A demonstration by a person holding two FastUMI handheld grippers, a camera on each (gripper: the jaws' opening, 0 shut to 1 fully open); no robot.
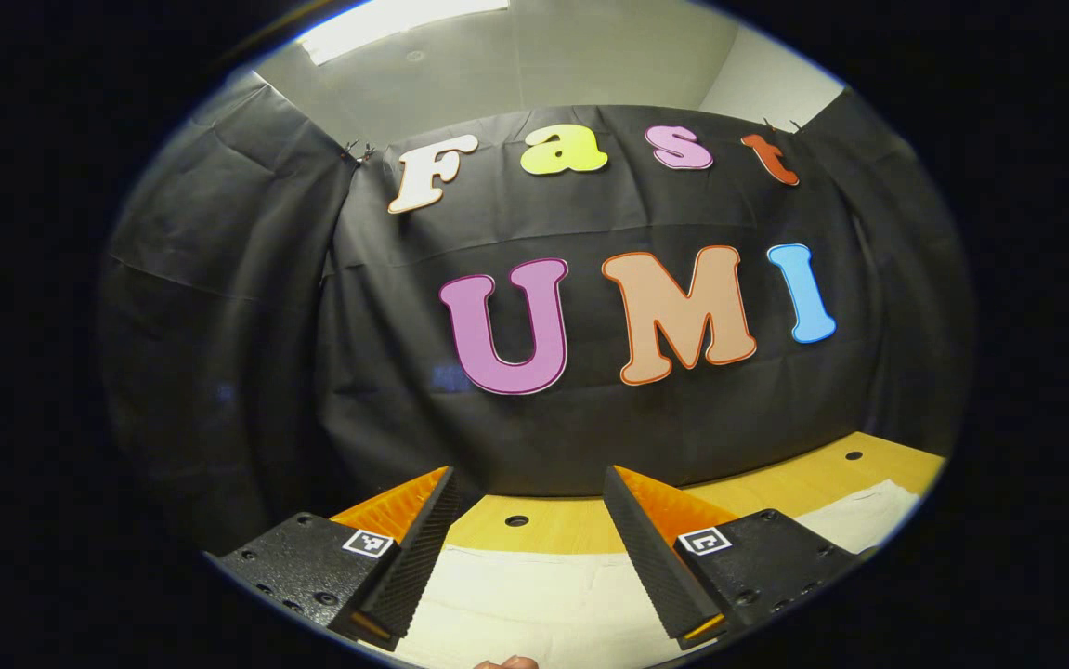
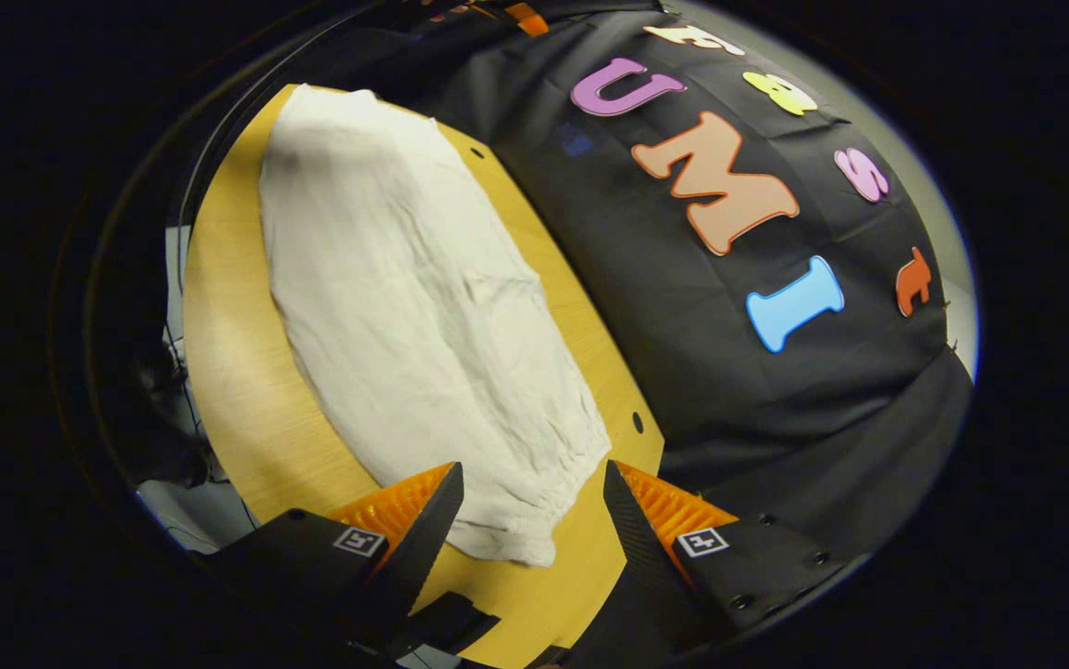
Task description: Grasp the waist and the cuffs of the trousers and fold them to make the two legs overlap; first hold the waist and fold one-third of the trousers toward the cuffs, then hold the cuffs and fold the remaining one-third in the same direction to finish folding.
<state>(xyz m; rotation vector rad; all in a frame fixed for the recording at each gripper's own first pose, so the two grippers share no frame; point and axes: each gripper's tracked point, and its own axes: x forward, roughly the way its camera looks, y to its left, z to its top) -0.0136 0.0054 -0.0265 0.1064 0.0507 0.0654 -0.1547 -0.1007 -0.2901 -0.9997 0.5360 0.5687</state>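
The white trousers (image 2: pixel 413 307) lie flat along a light wooden table (image 2: pixel 237 390) in the right gripper view, running from about 11 o'clock down to 6 o'clock. Their gathered end (waist or cuff, the wrinkles do not settle it) sits nearest the camera, just above the gap between the fingers. The cloth is creased but looks laid out as one long panel.

The right gripper (image 2: pixel 534 483) hangs over that near end with its fingers spread wide, pinching nothing; the fabric edge shows between them, apart from both.

In the left gripper view the trousers (image 1: pixel 515 595) appear as a pale strip at 6 o'clock, with another patch at 4 o'clock, lying on the table (image 1: pixel 580 525). The left gripper (image 1: pixel 529 488) is also spread apart, with cloth and bare wood visible between its fingers and nothing held.

Small round holes (image 2: pixel 637 423) dot the tabletop near its far edge. The black cloth wall (image 2: pixel 683 307) stands close behind the table, running along the trousers' 3 o'clock side. At 8 o'clock, past the table's edge, thin cables (image 2: pixel 183 367) hang in shadow.
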